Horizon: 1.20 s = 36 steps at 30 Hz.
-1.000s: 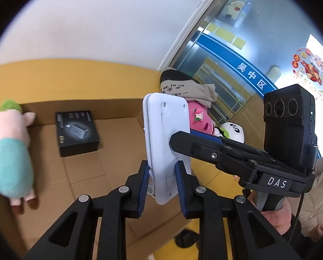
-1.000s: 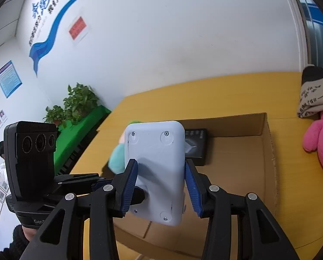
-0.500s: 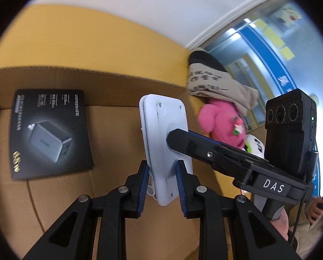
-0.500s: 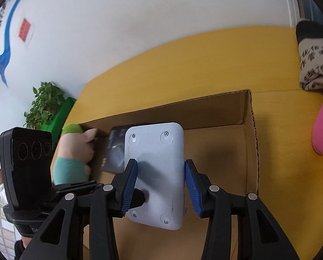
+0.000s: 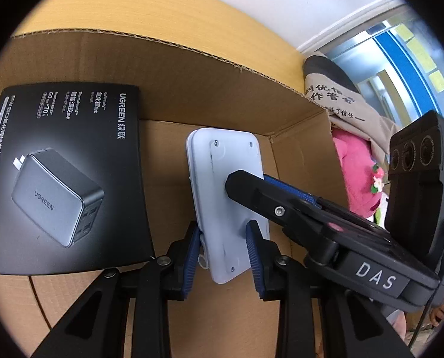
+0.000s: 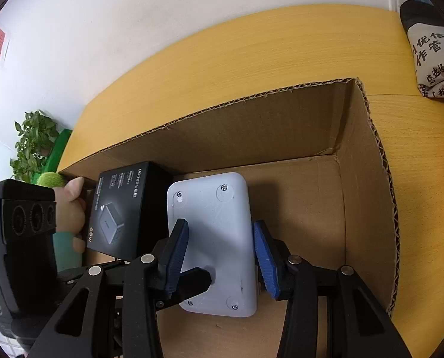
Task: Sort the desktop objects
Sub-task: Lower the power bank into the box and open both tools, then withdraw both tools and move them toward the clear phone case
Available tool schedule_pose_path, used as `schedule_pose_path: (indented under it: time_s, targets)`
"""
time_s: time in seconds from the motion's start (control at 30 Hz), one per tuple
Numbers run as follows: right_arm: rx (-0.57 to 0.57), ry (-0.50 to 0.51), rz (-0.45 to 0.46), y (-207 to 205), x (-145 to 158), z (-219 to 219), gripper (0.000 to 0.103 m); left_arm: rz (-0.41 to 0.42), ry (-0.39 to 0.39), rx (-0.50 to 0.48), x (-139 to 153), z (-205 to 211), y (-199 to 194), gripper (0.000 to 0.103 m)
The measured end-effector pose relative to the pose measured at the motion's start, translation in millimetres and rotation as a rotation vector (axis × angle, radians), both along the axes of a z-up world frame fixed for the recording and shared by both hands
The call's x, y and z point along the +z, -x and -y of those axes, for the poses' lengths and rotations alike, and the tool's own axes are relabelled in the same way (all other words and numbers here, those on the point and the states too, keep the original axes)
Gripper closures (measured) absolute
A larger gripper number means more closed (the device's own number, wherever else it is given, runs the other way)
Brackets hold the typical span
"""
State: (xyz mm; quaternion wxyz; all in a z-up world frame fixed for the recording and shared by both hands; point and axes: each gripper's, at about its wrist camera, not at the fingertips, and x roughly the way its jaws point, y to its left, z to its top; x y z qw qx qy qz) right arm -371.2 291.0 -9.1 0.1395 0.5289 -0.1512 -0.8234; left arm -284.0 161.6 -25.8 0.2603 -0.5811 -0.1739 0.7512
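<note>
Both grippers hold one pale blue-white flat device [image 5: 222, 185], also in the right wrist view [image 6: 216, 232], low inside an open cardboard box [image 5: 192, 68]. My left gripper [image 5: 223, 253] is shut on its thin sides. My right gripper [image 6: 222, 256] is shut across its wide faces; one of its fingers [image 5: 266, 197] crosses the left wrist view. A black UGREEN charger box [image 5: 63, 173] lies on the box floor just left of the device, also in the right wrist view [image 6: 123, 205].
A pig plush [image 6: 69, 211] lies in the box's left end. On the yellow table [image 6: 251, 53] to the right of the box wall [image 6: 368, 179] are a pink plush [image 5: 356, 173] and a printed cloth bag [image 5: 335, 98].
Both grippers have lowered the device together from above the box down into it, beside the charger box. The grips have not changed.
</note>
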Motion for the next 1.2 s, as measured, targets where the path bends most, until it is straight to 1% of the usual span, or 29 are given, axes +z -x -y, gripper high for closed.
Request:
schedule_pose_path:
  time_s: [0.1,0.13,0.17,0.23,0.27,0.3,0.33,0.37,0.4,0.43,0.47,0.5,0.57,0.6,0.63,0.73,0.87,1.03,1.2]
  targets:
    - [-0.007,-0.035,-0.009,-4.0,5.3,0.4,0.054,-0.047,0.021,-0.003,11.0,1.7,-5.5,0.076]
    - [-0.012,-0.042,-0.018,-8.3,11.4,-1.2,0.052,-0.067,0.017,-0.004,17.5,3.2,-8.4,0.076]
    - [-0.013,-0.039,-0.028,-11.9,17.8,-3.1,0.045,-0.09,0.014,-0.005,26.2,5.5,-13.0,0.076]
    - [-0.004,-0.028,-0.044,-19.7,32.2,-7.9,0.037,-0.154,0.028,-0.005,48.5,10.1,-26.6,0.075]
    - [0.001,-0.034,-0.063,-28.4,44.4,-10.8,0.025,-0.201,0.045,-0.009,62.6,12.4,-36.9,0.073]
    - [0.001,-0.054,-0.095,-39.8,57.7,-13.7,0.019,-0.266,0.068,-0.014,80.0,16.3,-52.6,0.07]
    - [0.001,-0.064,-0.125,-50.5,68.2,-16.1,0.009,-0.33,0.095,-0.017,96.5,20.9,-69.8,0.062]
    - [0.001,-0.066,-0.169,-67.8,82.2,-18.6,0.005,-0.391,0.128,-0.015,110.9,26.1,-88.4,0.056]
    - [0.001,-0.06,-0.201,-83.1,92.9,-20.3,0.004,-0.441,0.159,-0.011,121.9,29.0,-103.8,0.043]
    - [0.001,-0.055,-0.233,-102.5,102.9,-19.6,0.0,-0.499,0.196,0.0,133.0,34.5,-124.2,0.037]
    - [-0.001,-0.051,-0.267,-125.9,112.6,-19.3,0.0,-0.545,0.226,0.013,141.2,39.1,-142.3,0.029]
    - [-0.003,-0.048,-0.286,-139.9,116.7,-16.2,0.0,-0.582,0.249,0.024,146.9,42.3,-159.8,0.027]
    - [-0.003,-0.049,-0.331,-180.7,123.1,-7.2,0.0,-0.632,0.272,0.047,155.1,51.2,-195.4,0.026]
    - [-0.004,-0.062,-0.341,-190.6,121.7,5.7,0.0,-0.645,0.269,0.059,157.8,54.2,-210.1,0.026]
    - [-0.009,-0.091,-0.356,-211.1,120.8,11.2,0.0,-0.653,0.261,0.069,159.1,60.5,-225.2,0.025]
    - [-0.021,-0.164,-0.38,-254.1,112.2,23.1,0.0,-0.661,0.25,0.111,156.4,83.4,-269.4,0.025]
    - [-0.037,-0.221,-0.387,-304.0,101.6,31.0,0.0,-0.667,0.257,0.16,150.2,100.2,-314.5,0.025]
    - [-0.024,-0.279,-0.403,-341.0,92.0,44.3,0.0,-0.649,0.238,0.167,132.6,107.0,-352.2,0.025]
    - [-0.011,-0.321,-0.433,-368.7,85.5,53.0,0.0,-0.644,0.244,0.166,118.7,98.9,-373.5,0.025]
